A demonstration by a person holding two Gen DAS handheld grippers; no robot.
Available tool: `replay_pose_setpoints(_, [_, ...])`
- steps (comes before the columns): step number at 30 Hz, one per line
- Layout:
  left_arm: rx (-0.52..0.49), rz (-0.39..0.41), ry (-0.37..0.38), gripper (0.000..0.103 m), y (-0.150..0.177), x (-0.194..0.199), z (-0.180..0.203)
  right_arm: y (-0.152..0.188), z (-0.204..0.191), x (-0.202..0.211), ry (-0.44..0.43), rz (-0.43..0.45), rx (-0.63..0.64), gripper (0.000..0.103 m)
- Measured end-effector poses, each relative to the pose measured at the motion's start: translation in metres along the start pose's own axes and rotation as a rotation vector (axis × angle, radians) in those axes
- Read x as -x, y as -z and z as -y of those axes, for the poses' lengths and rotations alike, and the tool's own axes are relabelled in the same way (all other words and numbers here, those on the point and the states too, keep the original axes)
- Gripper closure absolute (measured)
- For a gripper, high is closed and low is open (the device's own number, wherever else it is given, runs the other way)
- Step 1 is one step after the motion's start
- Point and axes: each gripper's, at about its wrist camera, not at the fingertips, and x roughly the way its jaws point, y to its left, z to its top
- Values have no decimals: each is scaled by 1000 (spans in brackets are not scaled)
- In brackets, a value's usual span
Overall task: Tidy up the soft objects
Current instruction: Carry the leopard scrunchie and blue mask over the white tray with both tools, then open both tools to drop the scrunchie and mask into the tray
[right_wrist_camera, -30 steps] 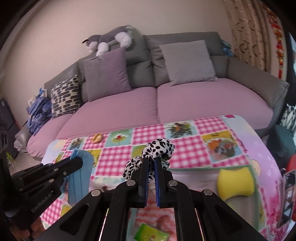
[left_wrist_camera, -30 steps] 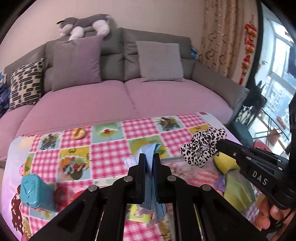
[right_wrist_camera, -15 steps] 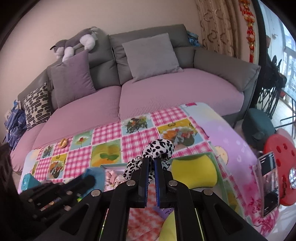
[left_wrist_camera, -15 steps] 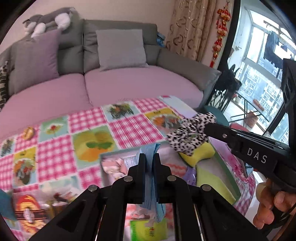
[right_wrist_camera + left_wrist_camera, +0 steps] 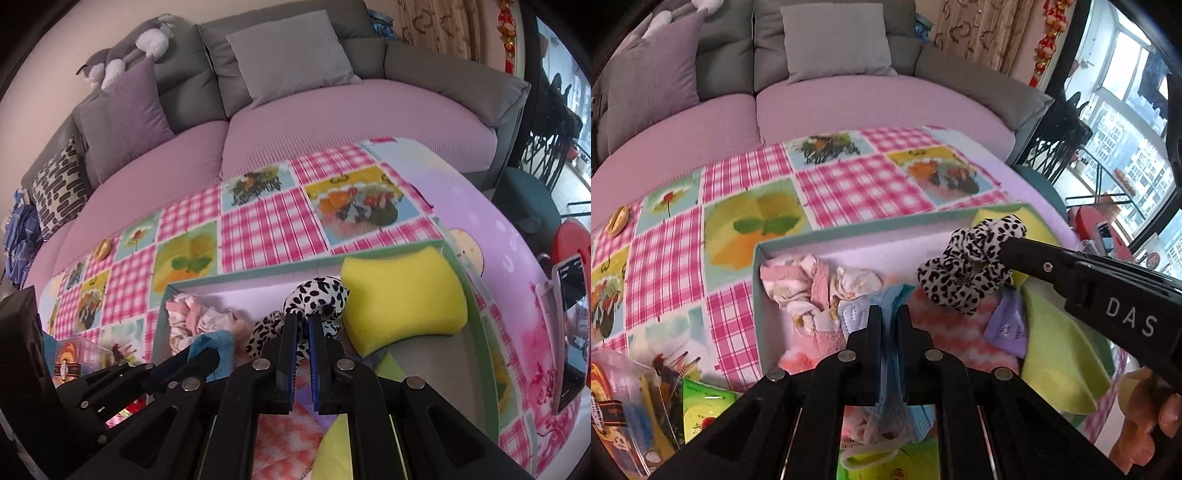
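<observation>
My left gripper (image 5: 889,314) is shut on a blue face mask (image 5: 891,369) and holds it over the green box (image 5: 849,230). My right gripper (image 5: 302,320) is shut on a black-and-white spotted scrunchie (image 5: 317,295) and holds it over the same box; the scrunchie also shows in the left wrist view (image 5: 967,269). Inside the box lie pink and white cloths (image 5: 805,284), a coral fuzzy cloth (image 5: 953,332), a purple mask (image 5: 1006,325) and a yellow sponge (image 5: 402,295).
The box (image 5: 491,354) sits on a pink checked tablecloth (image 5: 849,188). Snack packets (image 5: 635,406) lie left of the box. A phone (image 5: 570,332) lies at the table's right edge. A pink and grey sofa (image 5: 332,107) stands behind the table.
Both grippers have moved right and down over the green box, each still holding its item. The box and its contents have come close under the fingers.
</observation>
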Motion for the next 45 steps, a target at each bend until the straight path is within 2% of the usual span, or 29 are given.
replay_pose_setpoints(8, [8,-24,-5,95,1,-8,-2,5,0,-15,44,-58,12,94])
replay_pose_setpoints(13, [3,-33,-9,94,-5,5,0,2,-5,-7,61,-54,40,93])
replay_pose_setpoints(16, [12,-39,-25,82,-7,15,-2,1,-9,-1,78,-55,61,92])
replay_pose_setpoints(18, [30,-34,-40,68,-9,23,-6,-1,-12,5,99,-52,87,86])
replay_pose_setpoints(22, [55,-31,-140,60,-11,38,-18,-3,-17,22,121,-26,121,83])
replay_pose_setpoints(23, [66,-31,-156,60,-11,41,-23,-3,-19,26,133,-21,132,74])
replay_pose_setpoints(24, [86,-34,-168,59,-11,45,-29,-4,-20,28,148,-18,143,58])
replay_pose_setpoints(26, [122,-42,-194,59,-9,50,-41,-3,-22,33,177,-11,165,47])
replay_pose_setpoints(31, [183,-36,-283,59,-3,66,-70,-3,-31,40,175,-8,206,47])
replay_pose_setpoints(32, [197,-35,-289,56,-2,69,-75,-3,-34,39,172,-10,215,47])
replay_pose_setpoints(33, [214,-33,-296,47,0,73,-82,-2,-37,39,167,-15,227,46])
replay_pose_setpoints(35, [229,-22,-306,38,2,78,-88,-1,-42,37,161,-19,245,44])
replay_pose_setpoints(37, [245,-14,-319,38,4,84,-94,1,-46,38,154,-20,254,43])
replay_pose_setpoints(39, [259,-3,-326,37,5,88,-99,1,-51,38,152,-16,266,38])
replay_pose_setpoints(42, [277,3,-344,35,7,93,-105,2,-58,36,140,-20,282,37])
replay_pose_setpoints(45, [296,3,-367,29,9,95,-113,4,-65,35,134,-21,298,35])
